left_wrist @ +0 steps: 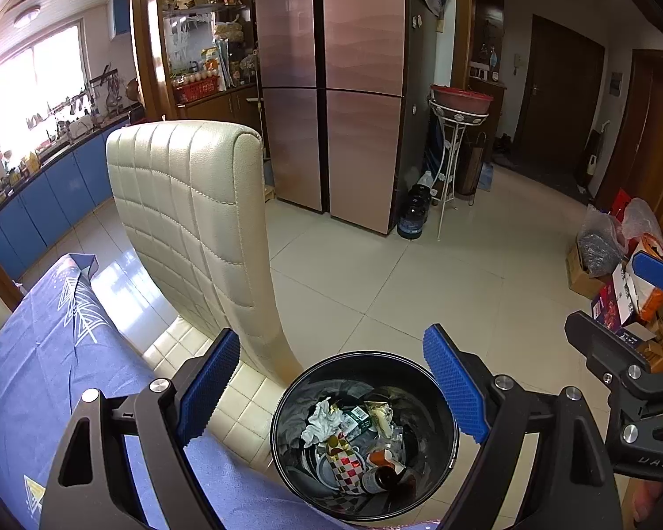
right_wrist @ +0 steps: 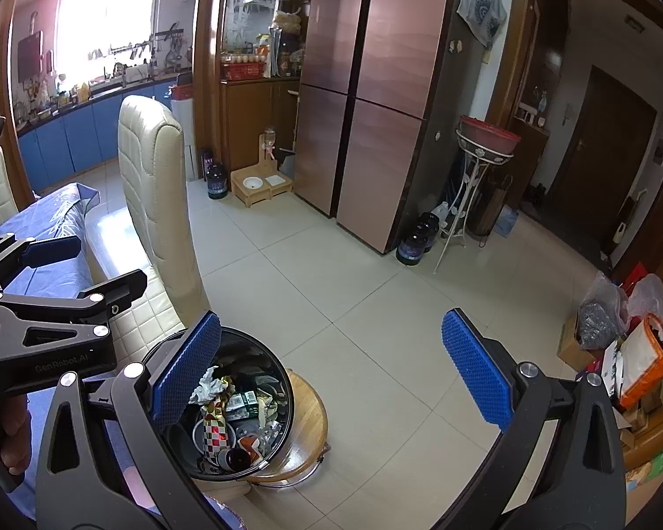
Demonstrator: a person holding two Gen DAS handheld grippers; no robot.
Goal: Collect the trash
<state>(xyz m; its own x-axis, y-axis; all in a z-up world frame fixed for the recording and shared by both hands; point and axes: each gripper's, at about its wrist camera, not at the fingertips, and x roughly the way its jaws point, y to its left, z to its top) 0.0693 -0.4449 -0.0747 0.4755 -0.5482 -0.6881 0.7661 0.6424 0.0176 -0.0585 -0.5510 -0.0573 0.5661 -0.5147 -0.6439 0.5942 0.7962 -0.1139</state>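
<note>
Black bin (left_wrist: 283,402) below left fingers (left_wrist: 212,386)

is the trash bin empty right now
No, the black trash bin already holds crumpled paper, a checkered wrapper and a brown bottle.

Glossy black plastic bin (left_wrist: 453,433), crumpled white paper (left_wrist: 322,419) inside. Matt blue cloth on worktop (left_wrist: 31,353). Quilted cream leather-look chair (left_wrist: 190,203), slight sheen. Glossy pale floor tiles (left_wrist: 375,274). Brushed copper-tone fridge (left_wrist: 358,88). Varnished wooden stool (right_wrist: 309,433). Textured blue rubber pads (left_wrist: 210,388) on matt black tongs (left_wrist: 331,391).
</note>
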